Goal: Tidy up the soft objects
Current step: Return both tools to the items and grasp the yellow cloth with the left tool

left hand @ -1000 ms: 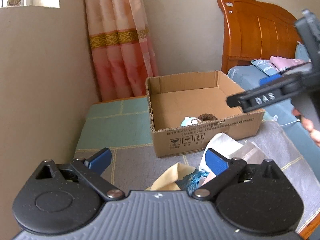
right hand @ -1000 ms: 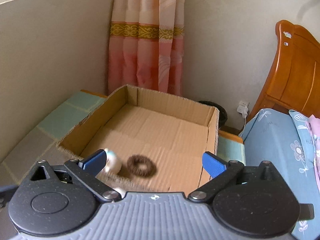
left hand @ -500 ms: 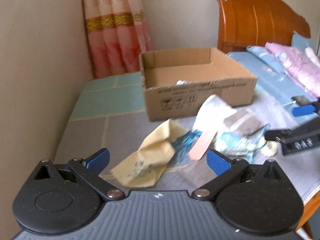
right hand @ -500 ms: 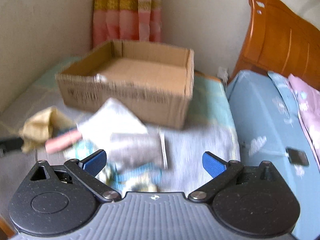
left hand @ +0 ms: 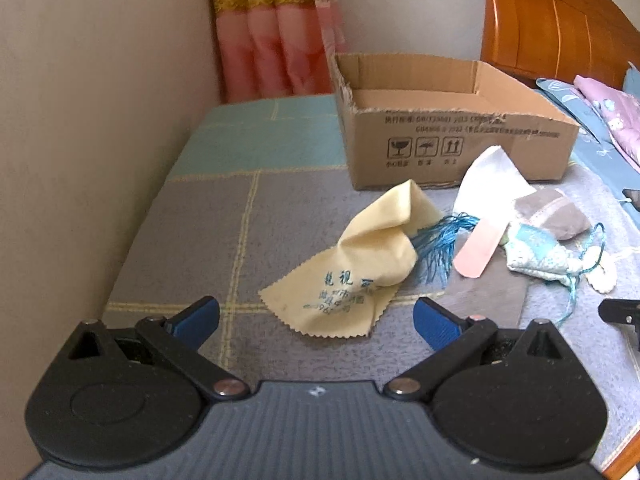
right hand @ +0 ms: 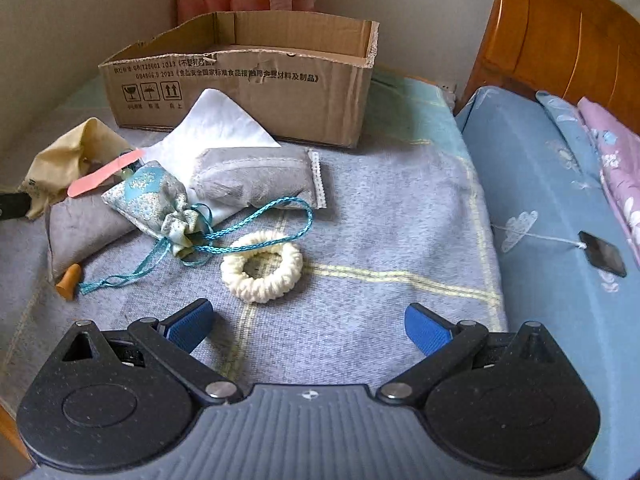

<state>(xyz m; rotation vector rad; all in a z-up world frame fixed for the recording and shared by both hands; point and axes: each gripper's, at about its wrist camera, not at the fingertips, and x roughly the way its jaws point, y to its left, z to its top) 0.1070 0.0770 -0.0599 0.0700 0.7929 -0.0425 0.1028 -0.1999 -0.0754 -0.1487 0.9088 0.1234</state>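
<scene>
A pile of soft things lies on the grey blanket in front of an open cardboard box point(left hand: 452, 148) point(right hand: 240, 88). My left gripper point(left hand: 316, 318) is open and empty, just short of a yellow printed cloth point(left hand: 368, 264) with a blue tassel point(left hand: 436, 244) beside it. My right gripper point(right hand: 308, 326) is open and empty, just short of a white knitted ring point(right hand: 262, 266). Behind the ring lie a blue brocade pouch point(right hand: 156, 200) with cord, a grey sachet point(right hand: 256, 180), a white cloth point(right hand: 218, 128) and a pink strip point(right hand: 104, 178).
A wall runs along the left point(left hand: 80, 120). A curtain point(left hand: 272, 40) hangs behind the box. A wooden headboard point(right hand: 560, 32) and a blue bed point(right hand: 552, 208) with a dark phone point(right hand: 602, 258) are on the right. A small orange piece point(right hand: 68, 280) lies at the left.
Both grippers have pulled back from the box and lowered toward the pile on the blanket. The right one was over the box interior a second ago. Both stay open.
</scene>
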